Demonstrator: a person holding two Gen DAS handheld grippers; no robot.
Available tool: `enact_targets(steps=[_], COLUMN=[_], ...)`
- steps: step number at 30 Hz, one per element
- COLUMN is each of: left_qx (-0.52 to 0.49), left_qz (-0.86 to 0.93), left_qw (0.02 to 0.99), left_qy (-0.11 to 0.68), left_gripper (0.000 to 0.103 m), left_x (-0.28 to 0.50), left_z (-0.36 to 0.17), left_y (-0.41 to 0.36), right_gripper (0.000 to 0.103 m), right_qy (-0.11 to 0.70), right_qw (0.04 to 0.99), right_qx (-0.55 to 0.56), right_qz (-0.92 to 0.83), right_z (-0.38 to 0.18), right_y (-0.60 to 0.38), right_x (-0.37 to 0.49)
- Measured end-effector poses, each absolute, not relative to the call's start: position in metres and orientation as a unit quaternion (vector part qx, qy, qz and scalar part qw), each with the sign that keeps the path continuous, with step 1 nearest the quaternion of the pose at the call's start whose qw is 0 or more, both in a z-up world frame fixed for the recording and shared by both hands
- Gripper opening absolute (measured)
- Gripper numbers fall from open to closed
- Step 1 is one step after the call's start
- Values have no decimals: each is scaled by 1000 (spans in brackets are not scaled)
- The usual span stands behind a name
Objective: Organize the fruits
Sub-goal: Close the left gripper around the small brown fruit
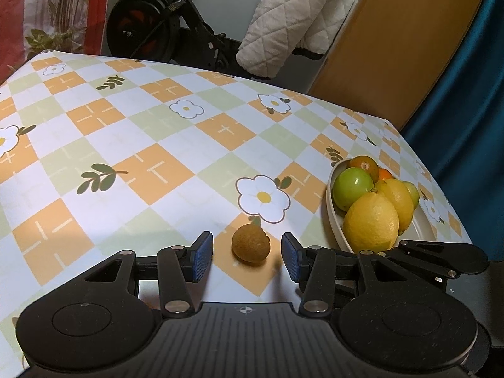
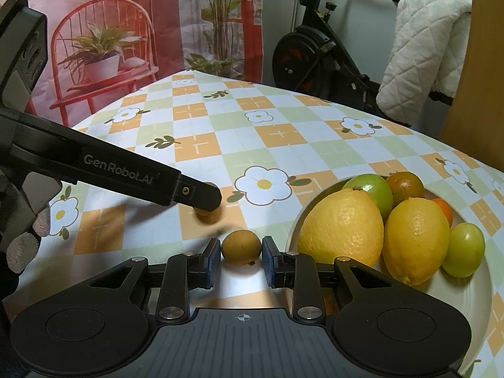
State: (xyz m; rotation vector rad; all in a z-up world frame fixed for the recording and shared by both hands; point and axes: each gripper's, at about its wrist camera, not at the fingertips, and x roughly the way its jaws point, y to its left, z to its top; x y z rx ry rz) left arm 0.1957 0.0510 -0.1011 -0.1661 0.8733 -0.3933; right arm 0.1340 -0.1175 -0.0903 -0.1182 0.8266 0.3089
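Note:
In the left wrist view a small brown fruit (image 1: 251,243) lies on the tablecloth between the open fingers of my left gripper (image 1: 247,255), touching neither pad. A white bowl (image 1: 332,212) to its right holds two lemons (image 1: 371,222), green fruits and small oranges. In the right wrist view my right gripper (image 2: 241,253) is shut on another small brown fruit (image 2: 241,248), held just left of the bowl (image 2: 466,296). The left gripper's black body (image 2: 126,173) reaches in from the left over the first brown fruit (image 2: 208,214).
The table has a checked flower-pattern cloth (image 1: 151,145). An exercise bike (image 1: 151,28) and a white quilted blanket (image 1: 293,22) stand behind the far edge. A wooden panel (image 1: 400,47) and a teal curtain (image 1: 466,119) are at the right.

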Motion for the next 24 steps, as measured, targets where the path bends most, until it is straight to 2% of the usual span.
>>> enact_targets(steps=[4, 12, 13, 24], left_qx=[-77, -77, -77, -66], left_qz=[-191, -188, -189, -190], left_qw=[881, 883, 883, 890], left_qy=[425, 423, 422, 408], left_gripper=[40, 34, 29, 29], left_x=[198, 199, 199, 189], left_z=[-105, -107, -107, -96], left_y=[47, 46, 46, 46], right_gripper=[26, 26, 26, 26], right_qy=[400, 399, 399, 393], right_qw=[902, 903, 903, 906], right_qx=[-56, -56, -56, -49], right_qz=[150, 151, 151, 148], right_z=[-90, -90, -90, -87], right_y=[-118, -118, -118, -121], right_x=[134, 133, 133, 131])
